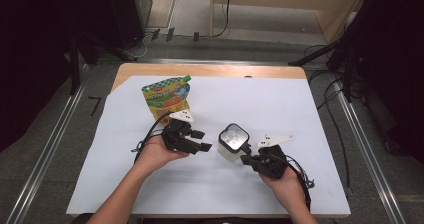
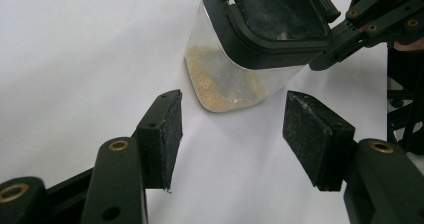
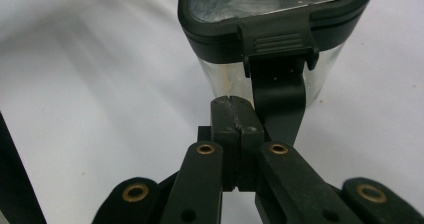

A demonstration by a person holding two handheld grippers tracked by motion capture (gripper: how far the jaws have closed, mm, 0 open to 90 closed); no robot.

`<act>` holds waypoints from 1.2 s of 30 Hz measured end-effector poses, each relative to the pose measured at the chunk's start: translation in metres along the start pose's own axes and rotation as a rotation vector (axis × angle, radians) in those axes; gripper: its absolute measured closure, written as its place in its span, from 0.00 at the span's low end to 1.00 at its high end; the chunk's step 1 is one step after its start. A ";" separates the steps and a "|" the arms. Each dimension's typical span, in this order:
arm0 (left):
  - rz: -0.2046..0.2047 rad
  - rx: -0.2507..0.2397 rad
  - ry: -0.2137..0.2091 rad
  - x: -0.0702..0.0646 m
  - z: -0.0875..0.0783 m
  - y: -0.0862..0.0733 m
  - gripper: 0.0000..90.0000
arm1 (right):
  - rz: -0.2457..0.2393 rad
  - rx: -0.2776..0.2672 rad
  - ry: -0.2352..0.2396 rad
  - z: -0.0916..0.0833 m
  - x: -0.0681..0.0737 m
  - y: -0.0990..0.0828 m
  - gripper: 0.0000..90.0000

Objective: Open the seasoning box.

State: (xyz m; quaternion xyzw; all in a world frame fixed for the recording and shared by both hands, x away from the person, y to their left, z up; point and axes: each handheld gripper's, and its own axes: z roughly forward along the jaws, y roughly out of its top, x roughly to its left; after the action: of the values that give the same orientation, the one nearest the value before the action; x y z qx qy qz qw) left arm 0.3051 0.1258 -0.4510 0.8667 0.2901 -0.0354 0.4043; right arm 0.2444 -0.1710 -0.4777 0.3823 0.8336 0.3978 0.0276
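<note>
- Jar (image 1: 233, 142): clear, square-sided, with a black clip lid (image 2: 272, 19). It stands upright on the white sheet (image 1: 280, 104) covering the worktop (image 1: 210, 70), just right of centre, between the two hands.
- Contents: a thin layer of pale crumbs (image 2: 220, 86) lies on the jar bottom, seen in the left gripper view.
- Left claw (image 1: 199, 140): jaws stand partly open with nothing between the pads (image 2: 172, 129). It points towards the jar from the left, near it but apart.
- Right claw (image 1: 246, 155): jaws are pressed fully together and grip nothing, as the right gripper view shows. Its tip sits at the jar's right side, right at the lid's hanging clip tab (image 3: 277, 94); contact cannot be confirmed.
- Pouch (image 1: 167, 100): a green and yellow spouted pack, lying flat on the sheet beyond the left hand (image 1: 156, 154), well apart from the jar.
- Right hand (image 1: 282, 180): holds its gripper low over the near right part of the sheet.
</note>
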 end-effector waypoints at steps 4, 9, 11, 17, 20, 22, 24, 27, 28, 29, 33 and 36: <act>0.005 0.000 -0.004 -0.001 0.000 0.000 0.46 | 0.011 -0.003 -0.012 -0.002 -0.005 0.000 1.00; 0.006 -0.007 -0.012 -0.001 -0.001 0.000 0.47 | 0.033 -0.011 -0.027 -0.005 -0.015 -0.001 1.00; 0.009 -0.004 -0.008 -0.002 0.000 0.000 0.47 | 0.043 -0.010 -0.033 -0.006 -0.019 -0.001 1.00; 0.020 -0.002 -0.008 -0.004 0.002 0.002 0.46 | 0.063 -0.015 -0.050 -0.008 -0.029 0.000 1.00; 0.016 -0.004 -0.007 -0.004 0.004 0.002 0.42 | 0.075 -0.018 -0.060 -0.009 -0.034 0.001 1.00; 0.019 -0.009 -0.012 -0.005 0.005 0.003 0.40 | 0.080 -0.019 -0.064 -0.009 -0.037 0.002 1.00; 0.028 -0.018 -0.024 -0.006 0.005 0.004 0.39 | 0.087 -0.021 -0.068 -0.009 -0.040 0.003 1.00; 0.039 -0.025 -0.033 -0.008 0.008 0.005 0.36 | 0.093 -0.026 -0.076 -0.009 -0.045 0.004 1.00; 0.046 -0.023 -0.032 -0.008 0.009 0.005 0.36 | 0.092 -0.028 -0.078 -0.009 -0.046 0.005 1.00; 0.053 -0.020 -0.030 -0.009 0.010 0.005 0.36 | 0.093 -0.030 -0.079 -0.009 -0.048 0.005 1.00; 0.066 -0.012 -0.026 -0.010 0.016 0.006 0.36 | 0.102 -0.029 -0.089 -0.008 -0.051 0.006 1.00; 0.075 -0.013 -0.022 -0.012 0.022 0.009 0.35 | 0.101 -0.027 -0.084 -0.009 -0.052 0.007 1.00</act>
State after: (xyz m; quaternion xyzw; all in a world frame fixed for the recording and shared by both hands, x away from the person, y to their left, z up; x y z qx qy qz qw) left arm 0.3037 0.0998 -0.4559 0.8738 0.2531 -0.0277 0.4143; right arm 0.2826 -0.2081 -0.4805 0.4399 0.8058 0.3936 0.0477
